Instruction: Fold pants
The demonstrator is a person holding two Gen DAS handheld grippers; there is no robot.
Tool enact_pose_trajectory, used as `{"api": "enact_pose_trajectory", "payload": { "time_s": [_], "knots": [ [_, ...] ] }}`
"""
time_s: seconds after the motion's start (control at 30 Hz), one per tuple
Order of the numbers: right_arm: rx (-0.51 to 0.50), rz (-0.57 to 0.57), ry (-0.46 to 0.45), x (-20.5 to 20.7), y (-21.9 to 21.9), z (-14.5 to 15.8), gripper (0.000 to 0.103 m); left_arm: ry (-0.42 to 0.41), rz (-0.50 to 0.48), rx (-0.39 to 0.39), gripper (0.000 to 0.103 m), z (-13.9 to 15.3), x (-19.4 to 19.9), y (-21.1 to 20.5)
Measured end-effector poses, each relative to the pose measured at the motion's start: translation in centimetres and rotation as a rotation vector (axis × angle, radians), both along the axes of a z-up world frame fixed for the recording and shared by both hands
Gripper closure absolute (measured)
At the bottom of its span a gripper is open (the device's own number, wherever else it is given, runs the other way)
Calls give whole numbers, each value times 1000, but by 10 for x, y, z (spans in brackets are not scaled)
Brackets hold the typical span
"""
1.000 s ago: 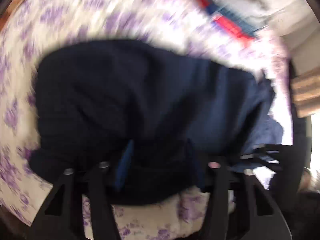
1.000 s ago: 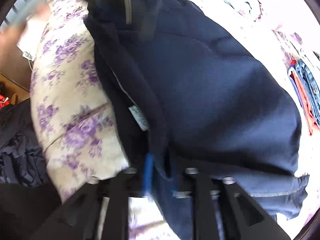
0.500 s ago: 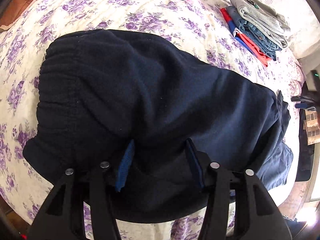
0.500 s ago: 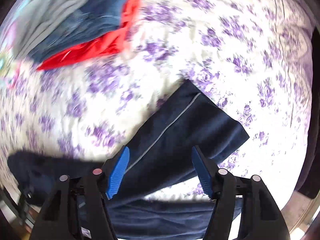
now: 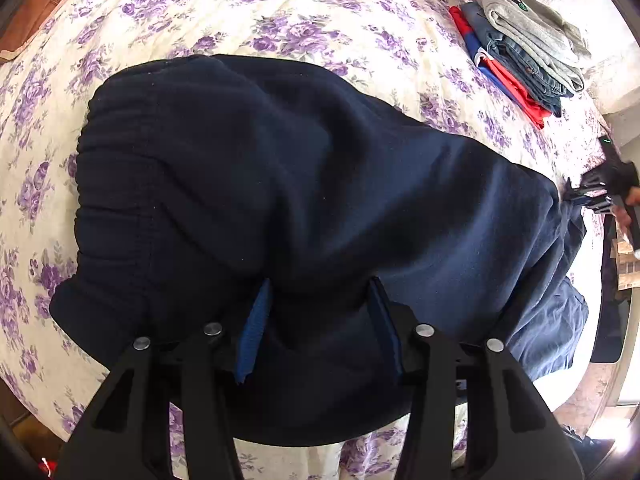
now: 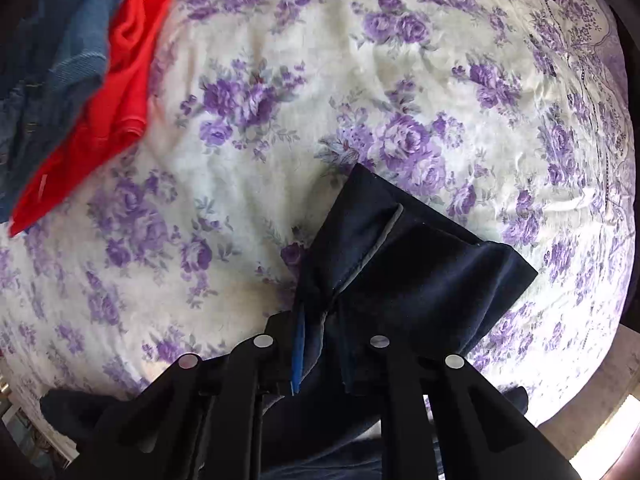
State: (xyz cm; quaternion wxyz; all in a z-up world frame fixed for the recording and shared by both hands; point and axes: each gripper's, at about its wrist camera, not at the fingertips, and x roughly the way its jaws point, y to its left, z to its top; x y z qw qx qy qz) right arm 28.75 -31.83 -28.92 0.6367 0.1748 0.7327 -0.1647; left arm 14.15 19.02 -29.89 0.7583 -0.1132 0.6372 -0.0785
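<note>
The pants (image 5: 304,208) hide the bed (image 5: 280,32) beneath them; the folded clothes pile (image 6: 80,64) (blurred) is cut off by the right wrist view's edge.

You have bare bed (image 5: 168,12) to slide over on the far side of the dark pants (image 5: 320,200); a stack of folded clothes (image 5: 528,52) blocks the far corner; its red piece (image 6: 104,104) sits beside your right fingers (image 6: 298,354).
</note>
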Motion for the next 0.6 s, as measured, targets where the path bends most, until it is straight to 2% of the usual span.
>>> {"api": "enact_pose_trajectory", "payload": {
  "time_s": [0.17,0.27,0.33,0.43,0.5,0.6],
  "knots": [
    [42,25,-203,-72,-6,78,92,11,-29,47,55,0,4,-9],
    [69,0,-327,-140,-22,120,92,16,-42,67,55,1,4,-12],
    [102,-50,-388,-185,-41,136,92,24,-49,78,57,3,3,-14],
    [129,-116,-452,-254,-56,125,93,26,-90,136,67,11,-5,-24],
    [142,-162,-449,-292,-59,101,93,26,-129,192,70,20,-13,-34],
    [169,-249,-431,-340,-59,53,94,9,-172,171,71,40,-25,-51]
  ]
}}
